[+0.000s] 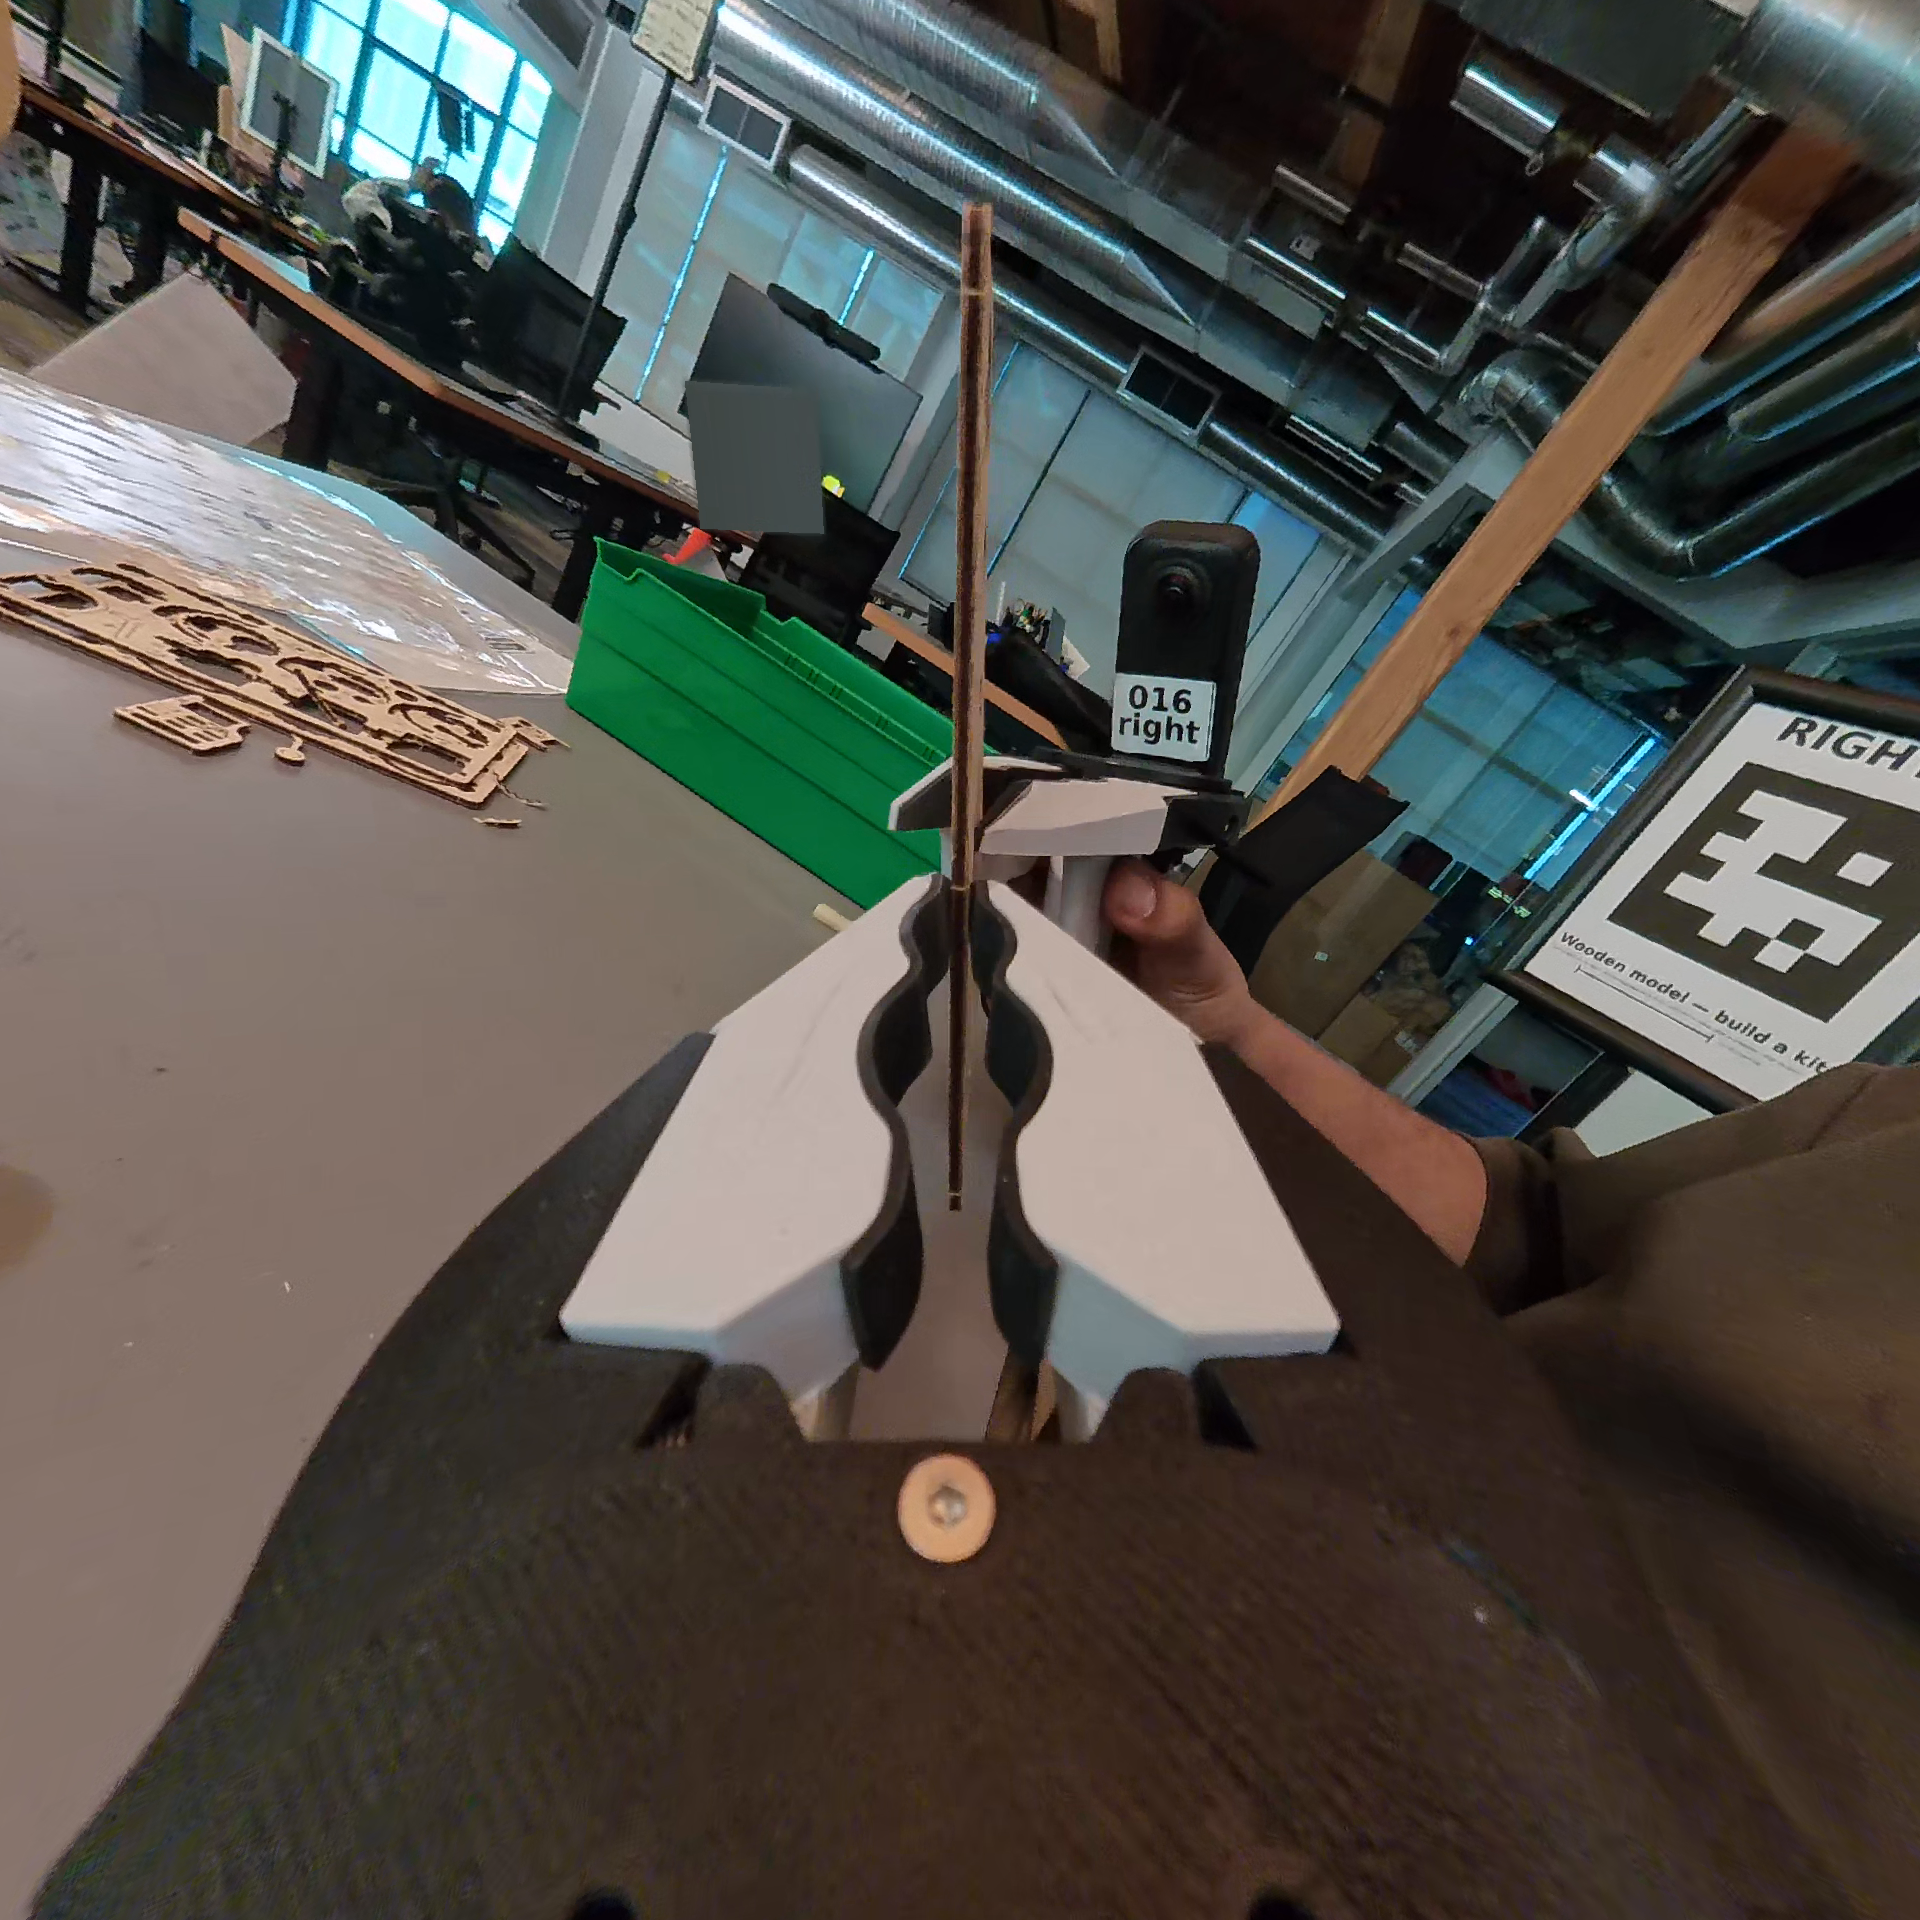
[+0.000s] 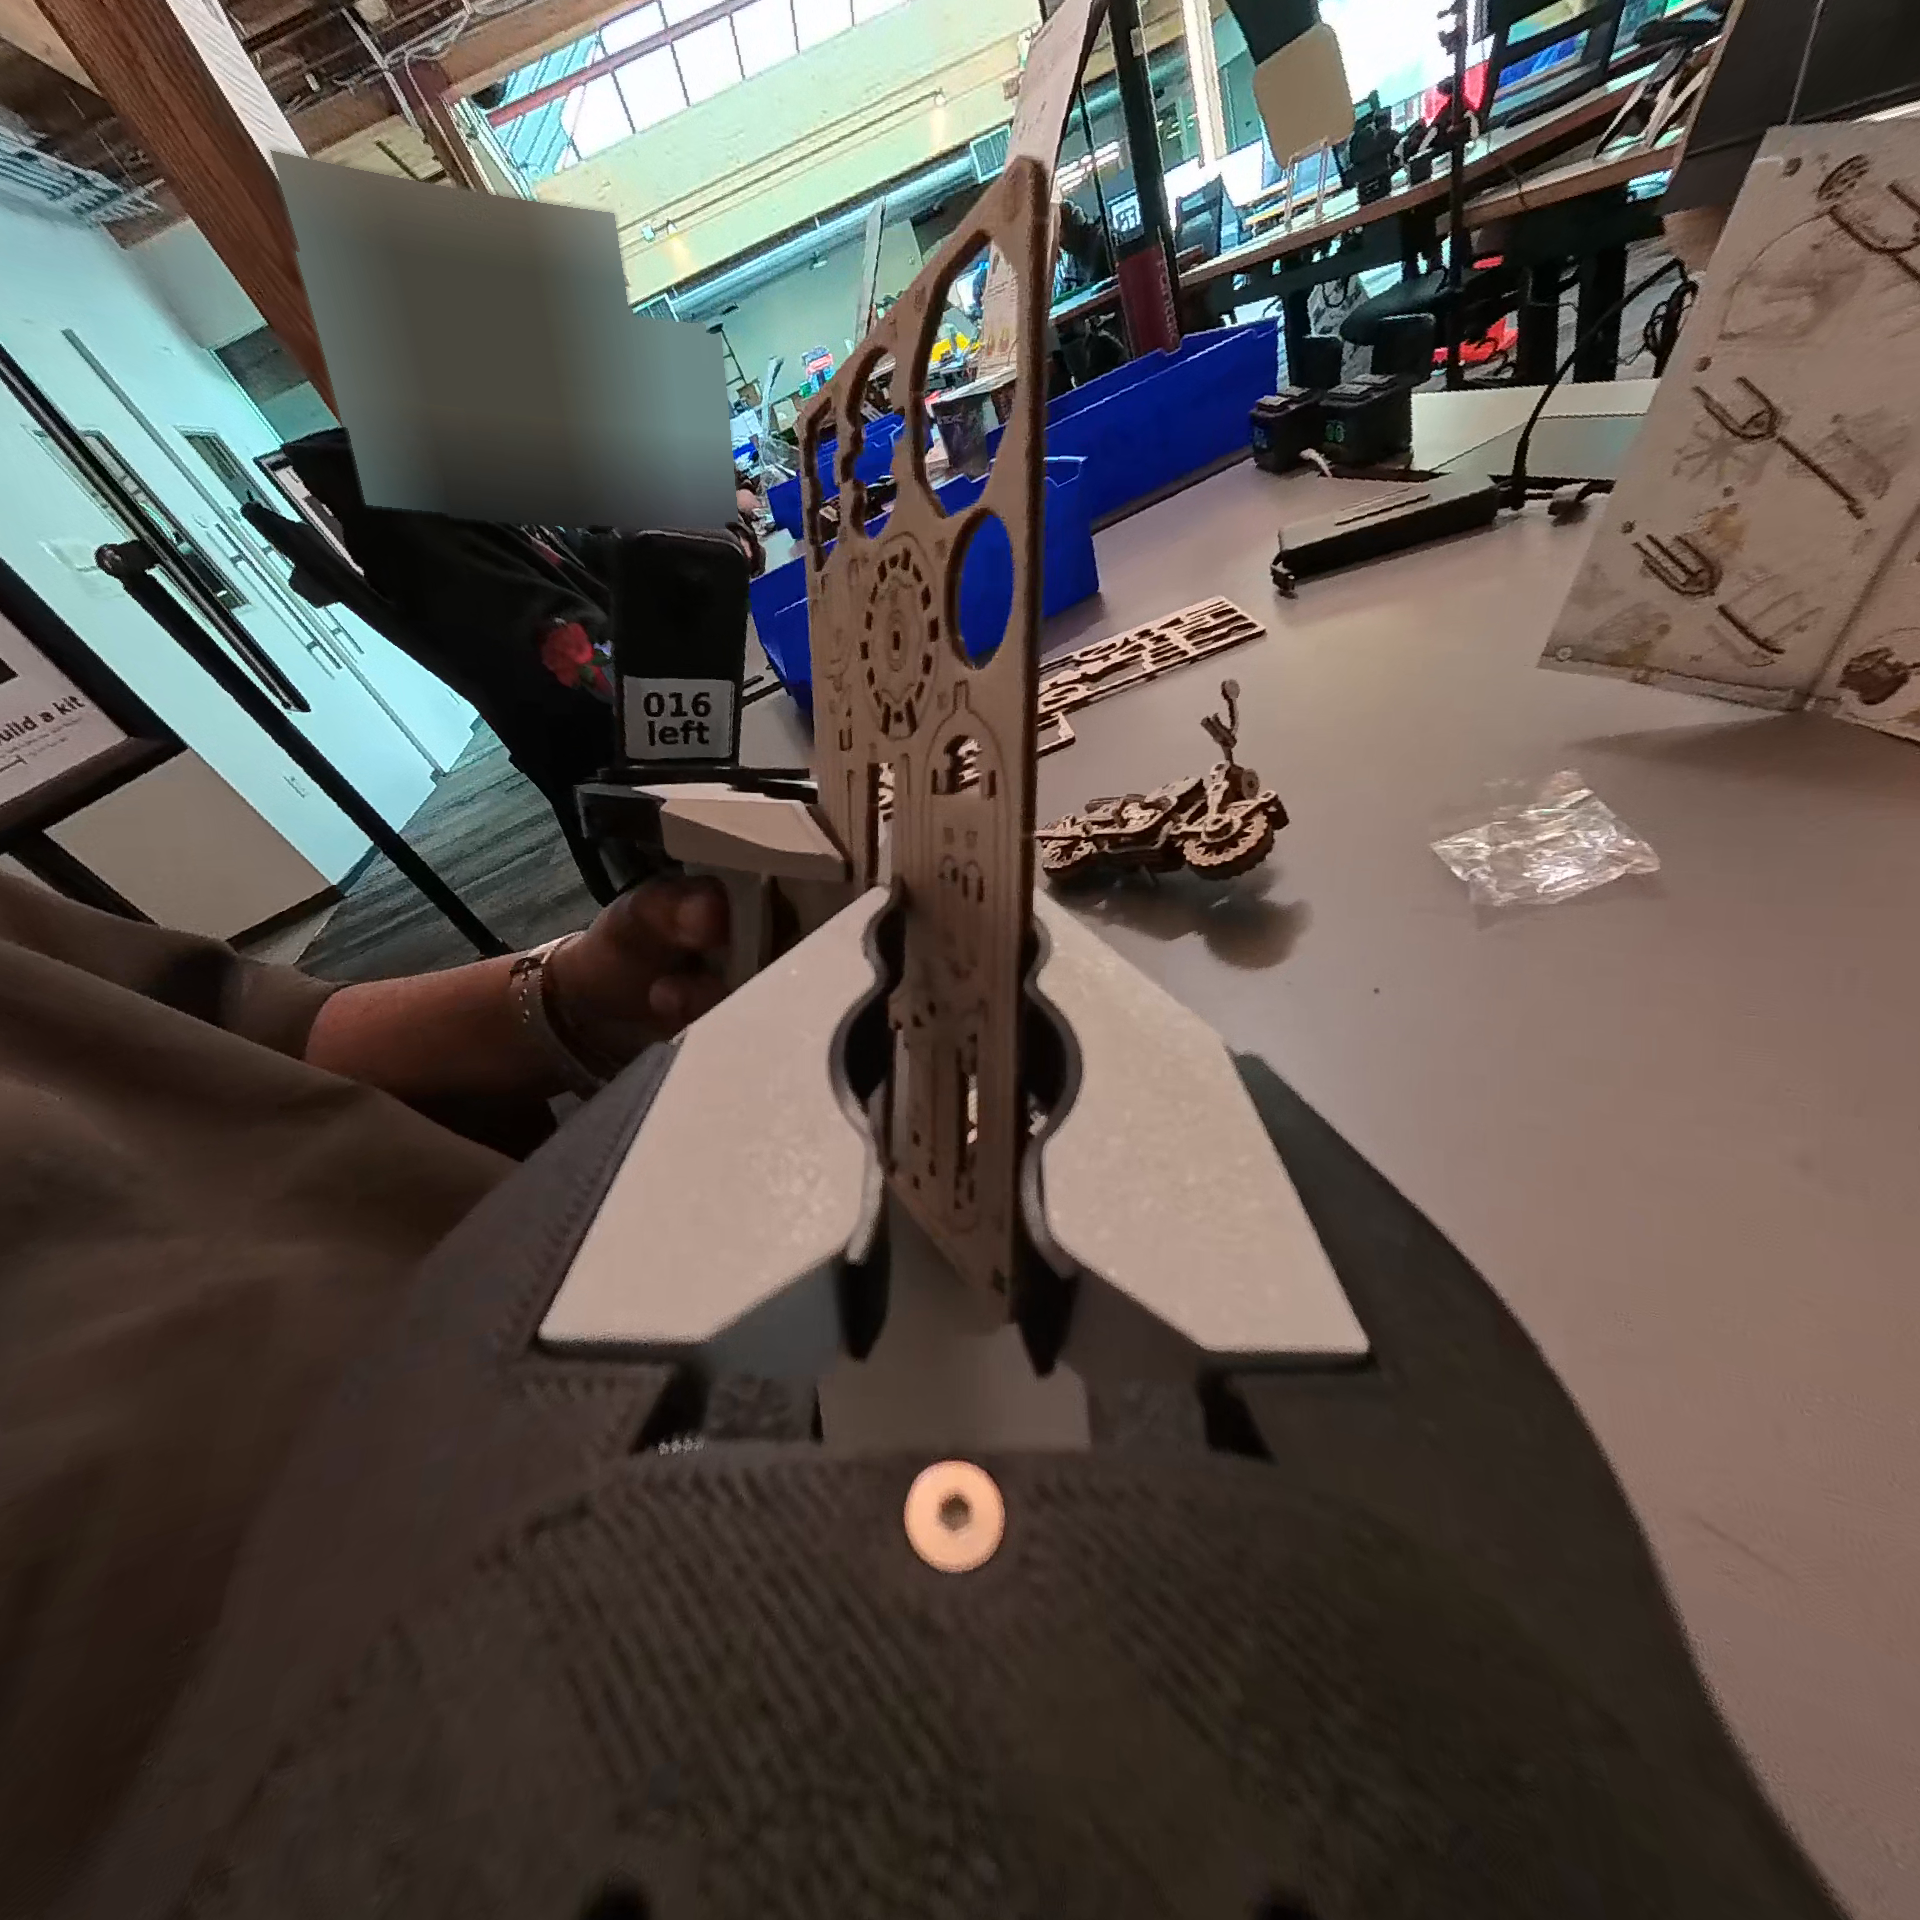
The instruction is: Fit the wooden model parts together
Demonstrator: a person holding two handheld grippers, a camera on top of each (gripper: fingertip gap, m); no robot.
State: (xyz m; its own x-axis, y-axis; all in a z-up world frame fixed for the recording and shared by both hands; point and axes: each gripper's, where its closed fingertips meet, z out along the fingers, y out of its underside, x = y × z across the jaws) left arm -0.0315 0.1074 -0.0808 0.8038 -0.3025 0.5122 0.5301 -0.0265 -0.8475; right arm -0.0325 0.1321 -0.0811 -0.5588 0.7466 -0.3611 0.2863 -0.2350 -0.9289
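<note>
A thin laser-cut wooden sheet [image 1: 971, 520] of model parts stands upright in the air, edge-on in the left wrist view. My left gripper [image 1: 961, 888] is shut on its lower edge. My right gripper [image 1: 971, 816] grips the same sheet just beyond, with a finger on each side. In the right wrist view the sheet [image 2: 997, 790] slants between the fingers of my right gripper [image 2: 966, 920], touching both. My left gripper [image 2: 847, 842] clamps its left edge. A small assembled wooden motorcycle [image 2: 1164, 831] stands on the grey table [image 2: 1455, 1143] behind the sheet.
Another cut-out wooden sheet [image 1: 270, 675] lies flat on the table's left, and one more [image 2: 1143, 655] lies behind the motorcycle. A green bin [image 1: 748, 717], a blue bin [image 2: 1039, 457], a propped instruction sheet [image 2: 1766, 416] and a clear plastic bag [image 2: 1538, 842] are nearby. Less than 4 cm separates the two grippers' tips. Left tips and right tips are each some 20 centimeters from the small assembled wooden motorcycle [image 2: 1164, 831].
</note>
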